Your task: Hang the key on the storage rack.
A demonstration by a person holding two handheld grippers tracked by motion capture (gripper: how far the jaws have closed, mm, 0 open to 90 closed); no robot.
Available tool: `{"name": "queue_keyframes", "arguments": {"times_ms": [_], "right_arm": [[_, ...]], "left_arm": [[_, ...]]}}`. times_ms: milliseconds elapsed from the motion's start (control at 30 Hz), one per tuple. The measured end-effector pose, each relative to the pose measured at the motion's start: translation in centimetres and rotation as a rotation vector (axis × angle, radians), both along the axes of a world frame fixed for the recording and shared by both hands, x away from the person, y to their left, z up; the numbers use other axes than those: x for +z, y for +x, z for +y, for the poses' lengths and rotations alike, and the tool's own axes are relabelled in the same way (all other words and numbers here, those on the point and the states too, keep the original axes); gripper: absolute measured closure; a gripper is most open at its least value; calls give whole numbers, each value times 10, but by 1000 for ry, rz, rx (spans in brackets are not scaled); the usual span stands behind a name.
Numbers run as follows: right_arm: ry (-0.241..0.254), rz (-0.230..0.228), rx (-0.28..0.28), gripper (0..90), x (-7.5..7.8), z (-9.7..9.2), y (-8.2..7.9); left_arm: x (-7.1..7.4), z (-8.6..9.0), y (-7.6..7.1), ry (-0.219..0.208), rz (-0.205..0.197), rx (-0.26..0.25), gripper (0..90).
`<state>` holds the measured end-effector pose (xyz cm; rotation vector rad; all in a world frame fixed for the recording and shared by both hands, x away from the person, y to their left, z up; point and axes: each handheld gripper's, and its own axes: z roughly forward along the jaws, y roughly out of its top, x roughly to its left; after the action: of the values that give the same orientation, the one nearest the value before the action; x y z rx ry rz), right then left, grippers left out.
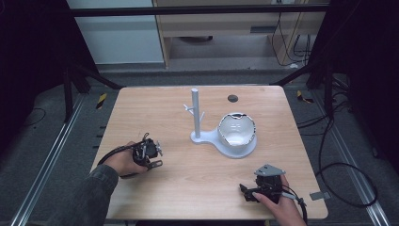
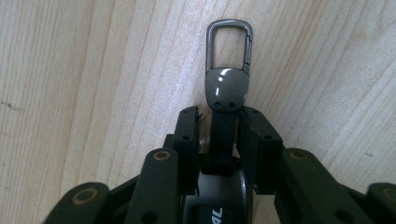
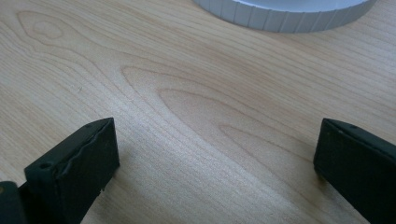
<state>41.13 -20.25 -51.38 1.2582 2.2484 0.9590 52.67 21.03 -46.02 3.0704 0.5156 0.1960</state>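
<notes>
Left gripper, near the table's left edge: jaws closed on the dark strap of a key fob, metal clip lying on the wood. Right gripper, near the front right corner: jaws wide apart, holding nothing. White stand with bowl mid-table.

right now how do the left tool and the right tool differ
The left tool is shut on a dark key fob with a grey metal clip; the right tool is open, holding nothing. The left tool sits left of the white stand; the right tool is near the table's front edge. Both have black jaws and stay low over the light wooden table.
</notes>
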Motion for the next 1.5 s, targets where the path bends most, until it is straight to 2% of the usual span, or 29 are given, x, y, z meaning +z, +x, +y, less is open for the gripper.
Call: {"name": "queue_keyframes", "arguments": {"times_ms": [300,400,533,567,667,967,1200,1500], "right_arm": [[1,1,-1,4,0,0,0],[1,1,-1,4,0,0,0],[0,1,0,4,0,0,0],[-6,-5,3,4,0,0,0],[-6,-5,4,4,0,0,0],[-6,-5,4,4,0,0,0],[0,1,-1,4,0,0,0],[0,0,1,4,0,0,0]], "left_arm": [[0,1,2,-6,23,7,792],[3,1,1,-10,9,11,795],[12,6,-2,-68,-14,29,796],[15,8,-3,-103,-27,49,796],[20,13,-7,-164,-49,70,797],[35,22,-19,-283,-144,105,799],[45,21,-23,-347,-196,125,800],[56,28,-26,-410,-219,148,802]]}}
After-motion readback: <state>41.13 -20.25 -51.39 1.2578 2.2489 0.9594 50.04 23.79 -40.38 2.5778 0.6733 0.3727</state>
